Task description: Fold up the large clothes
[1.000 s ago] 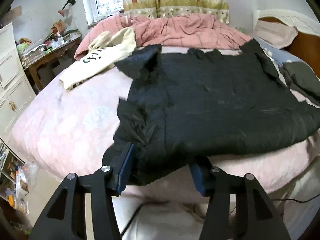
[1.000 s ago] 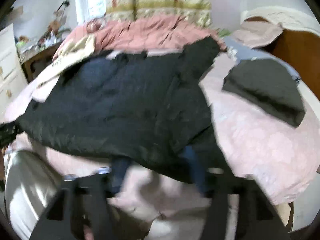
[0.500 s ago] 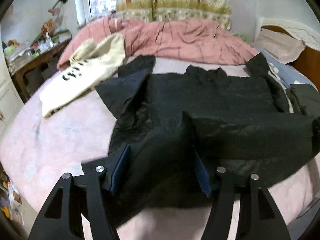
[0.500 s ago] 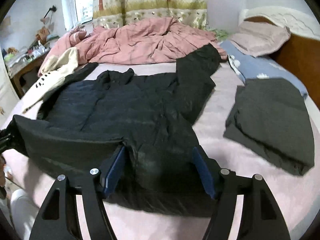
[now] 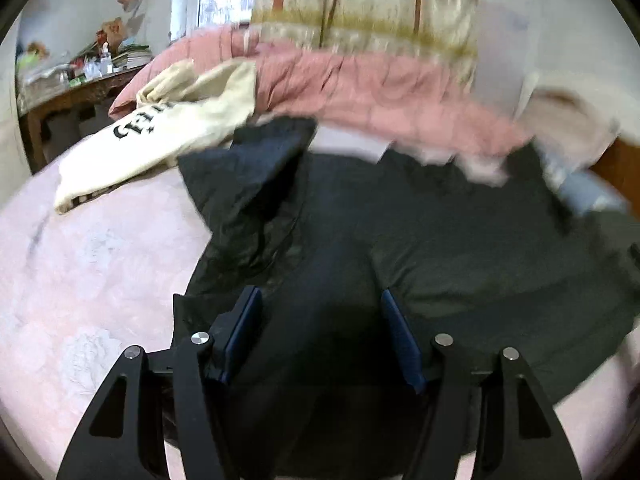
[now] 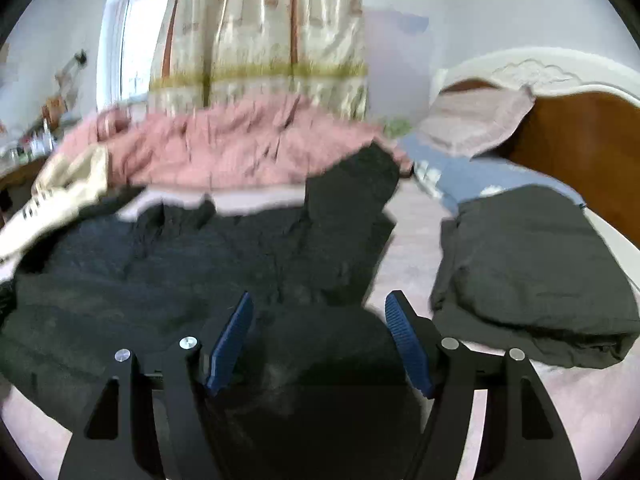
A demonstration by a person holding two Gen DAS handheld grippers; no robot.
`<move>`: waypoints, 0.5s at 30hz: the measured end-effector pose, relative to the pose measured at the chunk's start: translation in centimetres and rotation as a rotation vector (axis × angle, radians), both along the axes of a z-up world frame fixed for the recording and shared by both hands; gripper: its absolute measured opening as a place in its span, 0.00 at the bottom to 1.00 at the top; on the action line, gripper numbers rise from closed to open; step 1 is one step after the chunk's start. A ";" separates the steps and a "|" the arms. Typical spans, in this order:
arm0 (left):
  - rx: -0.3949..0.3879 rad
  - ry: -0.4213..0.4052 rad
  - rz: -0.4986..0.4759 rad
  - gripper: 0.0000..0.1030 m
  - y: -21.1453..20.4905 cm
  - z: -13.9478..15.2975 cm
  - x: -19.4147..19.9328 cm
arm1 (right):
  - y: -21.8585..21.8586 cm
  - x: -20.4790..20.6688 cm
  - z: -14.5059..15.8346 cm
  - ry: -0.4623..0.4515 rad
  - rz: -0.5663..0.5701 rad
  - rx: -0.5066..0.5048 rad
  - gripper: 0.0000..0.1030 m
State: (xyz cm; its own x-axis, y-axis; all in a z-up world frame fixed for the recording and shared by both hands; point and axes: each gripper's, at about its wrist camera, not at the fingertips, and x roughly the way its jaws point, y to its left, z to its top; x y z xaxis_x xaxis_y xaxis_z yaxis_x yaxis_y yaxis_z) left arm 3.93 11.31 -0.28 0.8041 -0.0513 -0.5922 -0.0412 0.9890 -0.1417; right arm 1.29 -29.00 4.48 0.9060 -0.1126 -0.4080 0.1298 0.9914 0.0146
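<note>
A large black jacket [image 5: 440, 240] lies spread on the pink bed, its lower half folded up over its body; it also shows in the right wrist view [image 6: 180, 264]. My left gripper [image 5: 320, 316] is over the jacket's near left edge. Its jaws stand wide apart with black cloth bunched between them. My right gripper [image 6: 318, 320] is over the jacket's near right edge, jaws also wide apart with black cloth between them. One sleeve [image 5: 256, 176] lies folded at the left, the other [image 6: 352, 184] points up at the right.
A cream printed garment [image 5: 160, 136] lies at the back left. A folded dark grey garment [image 6: 528, 272] lies to the right of the jacket. A rumpled pink quilt [image 6: 224, 144] is along the back. A wooden headboard [image 6: 580, 144] is at the right, a cluttered desk [image 5: 76, 80] at the left.
Both grippers have carried the jacket's hem from the bed's near edge up and forward over the jacket's body. The cameras are now lower and further in.
</note>
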 end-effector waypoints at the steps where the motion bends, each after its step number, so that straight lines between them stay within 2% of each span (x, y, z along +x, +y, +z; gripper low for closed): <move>1: -0.018 -0.047 0.000 0.59 0.3 0.9 -0.9 | -0.3 -1.0 0.6 -0.041 0.010 0.019 0.70; 3: -0.034 -0.115 -0.006 0.59 0.6 2.3 -2.4 | -0.6 -2.6 1.6 -0.080 0.076 0.069 0.69; 6: -0.028 -0.136 -0.030 0.60 0.3 3.1 -2.8 | 0.1 -3.1 1.6 -0.001 0.189 0.113 0.58; 8: 0.004 -0.107 -0.019 0.59 0.0 2.6 -2.1 | 0.6 -2.7 0.4 0.065 0.190 0.098 0.56; 10: 0.055 -0.049 0.019 0.53 -0.1 1.4 -0.6 | 0.7 -2.1 -0.9 0.128 0.155 0.066 0.45; 12: 0.105 0.009 0.068 0.50 0.4 0.0 0.9 | -0.1 -0.6 -2.8 0.198 0.111 0.088 0.42; 13: 0.117 0.040 0.089 0.50 0.8 -0.8 1.8 | -0.6 -0.1 -3.4 0.210 0.091 0.098 0.38; 15: 0.114 0.088 0.125 0.49 1.8 -2.2 2.8 | -1.4 0.8 -4.0 0.206 0.049 0.105 0.38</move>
State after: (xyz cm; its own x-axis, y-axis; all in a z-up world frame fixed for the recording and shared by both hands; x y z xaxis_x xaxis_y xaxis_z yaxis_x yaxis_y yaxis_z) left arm 6.74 13.11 -2.44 0.7451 0.1173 -0.6565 -0.1723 0.9848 -0.0196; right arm 2.14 -30.40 0.50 0.8055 -0.0177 -0.5924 0.0922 0.9911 0.0957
